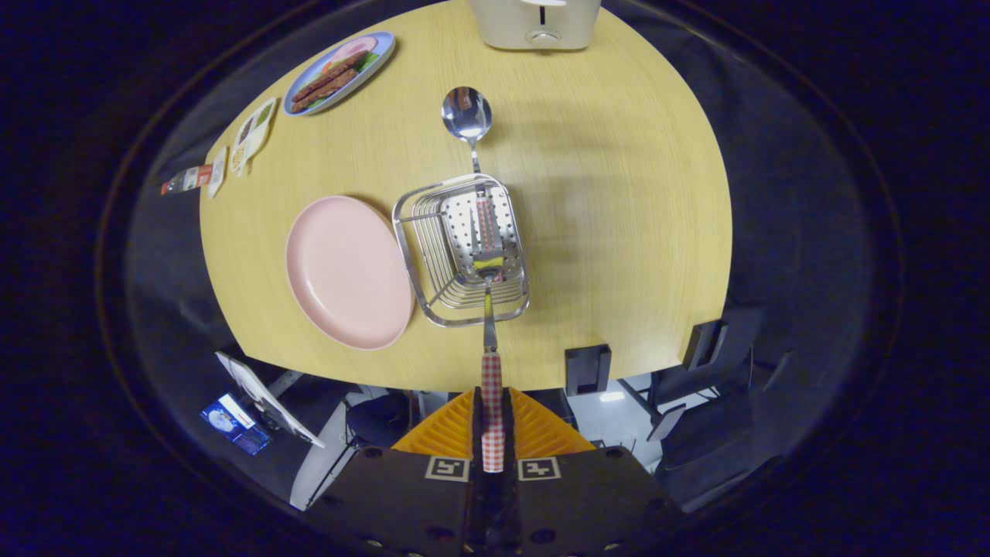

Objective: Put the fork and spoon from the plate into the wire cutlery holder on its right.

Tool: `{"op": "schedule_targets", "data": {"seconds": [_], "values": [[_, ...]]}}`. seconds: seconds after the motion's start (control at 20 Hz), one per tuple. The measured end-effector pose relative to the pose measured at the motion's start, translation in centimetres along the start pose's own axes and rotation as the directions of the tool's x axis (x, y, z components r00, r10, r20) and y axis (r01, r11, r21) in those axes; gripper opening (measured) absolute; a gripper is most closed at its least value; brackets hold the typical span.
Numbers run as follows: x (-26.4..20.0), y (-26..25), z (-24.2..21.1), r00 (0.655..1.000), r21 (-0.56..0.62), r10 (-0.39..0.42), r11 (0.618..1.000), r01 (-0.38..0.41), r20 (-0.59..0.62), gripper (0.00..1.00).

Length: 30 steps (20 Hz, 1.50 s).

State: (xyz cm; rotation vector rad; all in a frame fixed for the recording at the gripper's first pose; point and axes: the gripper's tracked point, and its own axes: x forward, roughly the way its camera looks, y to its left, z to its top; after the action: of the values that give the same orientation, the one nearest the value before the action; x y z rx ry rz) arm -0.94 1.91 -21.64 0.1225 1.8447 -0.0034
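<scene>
My gripper [493, 396] is shut on the red-and-white checked handle of the fork [492, 387], held between the orange fingers [442, 433]. The fork points straight ahead, its metal head hanging over or just inside the near side of the wire cutlery holder [418, 232]. The spoon [466, 114] stands in the holder, its checked handle down on the perforated floor and its bowl leaning out over the far rim. To the left of the holder lies the pink plate [348, 271], bare, touching or nearly touching the holder's side.
A white toaster [535, 23] stands at the table's far edge. A blue plate with food [339, 71], some cards [254, 135] and a small packet [189, 179] lie far left. Dark chairs [588, 370] stand below the near table edge.
</scene>
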Motion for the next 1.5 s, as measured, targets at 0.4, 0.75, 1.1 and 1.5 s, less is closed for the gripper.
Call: {"op": "schedule_targets", "data": {"seconds": [0.4,0.75,1.1,1.5], "values": [[-1.6,2.0,2.1,0.996,-0.001,0.063,0.998,-0.063,0.06,0.35],[-3.3,1.6,3.0,0.973,-0.042,0.092,0.995,-0.085,0.209,0.88],[-11.4,3.9,4.5,0.71,-0.189,0.118,0.982,0.022,0.695,0.97],[-21.5,10.2,-1.1,0.072,-0.274,0.267,0.956,0.102,0.961,0.97]]}}
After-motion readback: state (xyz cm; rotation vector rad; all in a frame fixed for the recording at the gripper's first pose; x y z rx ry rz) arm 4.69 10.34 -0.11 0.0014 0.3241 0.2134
